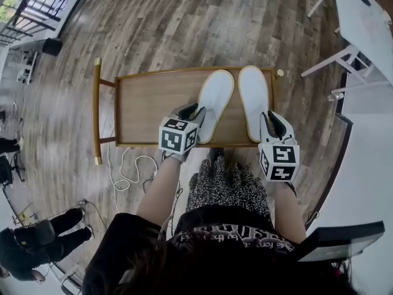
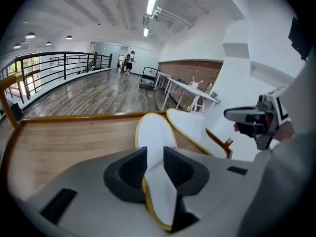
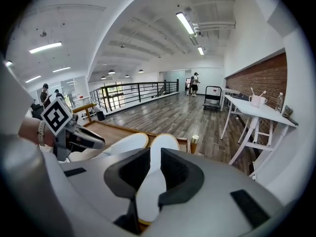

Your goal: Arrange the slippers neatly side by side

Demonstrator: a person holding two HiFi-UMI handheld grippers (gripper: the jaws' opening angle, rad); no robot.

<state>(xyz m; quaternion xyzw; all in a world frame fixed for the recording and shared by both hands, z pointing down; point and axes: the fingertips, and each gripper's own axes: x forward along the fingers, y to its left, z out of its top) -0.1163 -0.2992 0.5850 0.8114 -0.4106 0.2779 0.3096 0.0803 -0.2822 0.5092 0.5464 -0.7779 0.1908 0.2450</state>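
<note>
Wooden bench (image 1: 153, 103), white slippers (image 1: 216, 94), yellow-edged, side by side

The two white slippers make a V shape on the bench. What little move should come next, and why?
Probably nudge the heel of the right slipper a little to the left. Its toe nearly meets the toe of the left slipper, but the heels sit apart. The right gripper is closed on that heel, while the left gripper is open around the other one.
</note>
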